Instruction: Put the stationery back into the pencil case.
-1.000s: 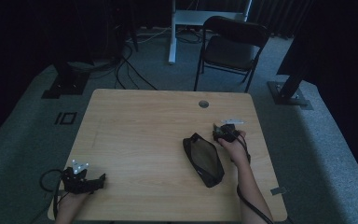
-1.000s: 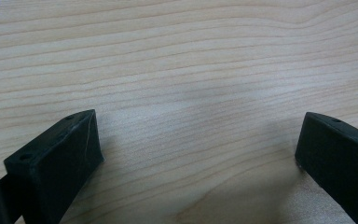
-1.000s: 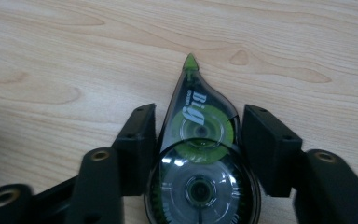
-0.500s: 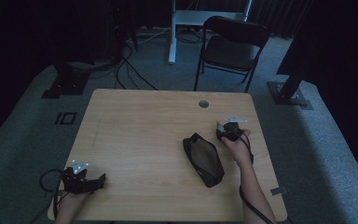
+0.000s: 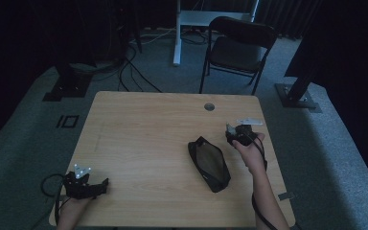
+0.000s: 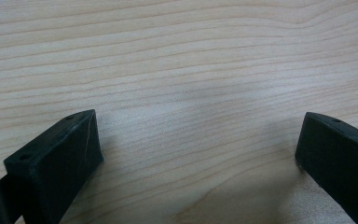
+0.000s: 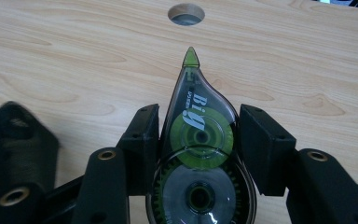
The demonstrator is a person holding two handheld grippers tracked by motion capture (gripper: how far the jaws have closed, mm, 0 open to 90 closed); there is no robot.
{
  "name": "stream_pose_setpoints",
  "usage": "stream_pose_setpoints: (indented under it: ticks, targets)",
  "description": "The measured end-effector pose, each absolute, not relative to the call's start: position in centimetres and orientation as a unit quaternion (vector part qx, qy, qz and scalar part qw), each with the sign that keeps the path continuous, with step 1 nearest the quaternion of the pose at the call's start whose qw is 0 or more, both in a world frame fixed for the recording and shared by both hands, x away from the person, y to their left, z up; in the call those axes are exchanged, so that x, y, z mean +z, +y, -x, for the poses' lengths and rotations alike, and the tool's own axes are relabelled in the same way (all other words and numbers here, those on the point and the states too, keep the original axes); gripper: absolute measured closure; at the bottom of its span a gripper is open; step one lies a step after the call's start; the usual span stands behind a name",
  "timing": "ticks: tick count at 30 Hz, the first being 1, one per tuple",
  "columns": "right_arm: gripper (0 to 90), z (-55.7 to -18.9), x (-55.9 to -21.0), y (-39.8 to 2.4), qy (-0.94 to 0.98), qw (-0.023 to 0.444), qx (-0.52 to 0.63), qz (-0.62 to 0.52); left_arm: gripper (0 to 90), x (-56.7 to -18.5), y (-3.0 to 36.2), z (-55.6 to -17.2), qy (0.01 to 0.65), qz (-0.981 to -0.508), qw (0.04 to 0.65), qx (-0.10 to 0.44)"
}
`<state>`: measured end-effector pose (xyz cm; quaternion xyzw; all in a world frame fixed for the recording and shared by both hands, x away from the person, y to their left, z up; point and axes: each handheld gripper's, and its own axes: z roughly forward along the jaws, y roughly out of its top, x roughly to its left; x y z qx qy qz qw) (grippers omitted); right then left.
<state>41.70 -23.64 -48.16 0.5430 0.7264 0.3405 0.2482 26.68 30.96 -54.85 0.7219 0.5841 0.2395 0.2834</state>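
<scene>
A clear correction tape dispenser (image 7: 198, 140) with green reels and a green tip sits between the jaws of my right gripper (image 7: 198, 126), which is shut on it; its tip points toward the table's far edge. In the high view the right gripper (image 5: 237, 134) is at the table's right side, just right of a black zip pouch (image 5: 210, 163) that lies open on the wood. The pouch's edge (image 7: 14, 140) shows blurred at the left of the right gripper view. My left gripper (image 5: 100, 186) rests open at the near left corner, with bare wood between its jaws (image 6: 198, 154).
The wooden table (image 5: 148, 129) has a round cable hole (image 5: 209, 107) near its far edge, also seen ahead of the tape tip as the hole (image 7: 185, 14). A black chair (image 5: 237, 48) and floor cables (image 5: 129, 67) lie beyond the table.
My right gripper has drifted slightly right and away from the pouch with the tape in it. The left gripper and the pouch have not moved.
</scene>
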Motion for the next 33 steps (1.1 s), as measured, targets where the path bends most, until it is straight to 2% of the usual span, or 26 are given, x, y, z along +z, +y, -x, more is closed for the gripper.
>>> stream_pose_setpoints:
  ticks: [18,33]
  targets:
    - [49.3,-37.5,-44.8,-22.3,0.73,0.257,0.372,-0.513,0.3,-54.8,31.0,-26.7,0.584,-0.722,0.283,0.239]
    - [49.4,-34.4,-43.3,-20.7,0.737,0.245,0.398,-0.488,0.3,-54.8,31.0,-26.7,0.584,-0.722,0.284,0.24]
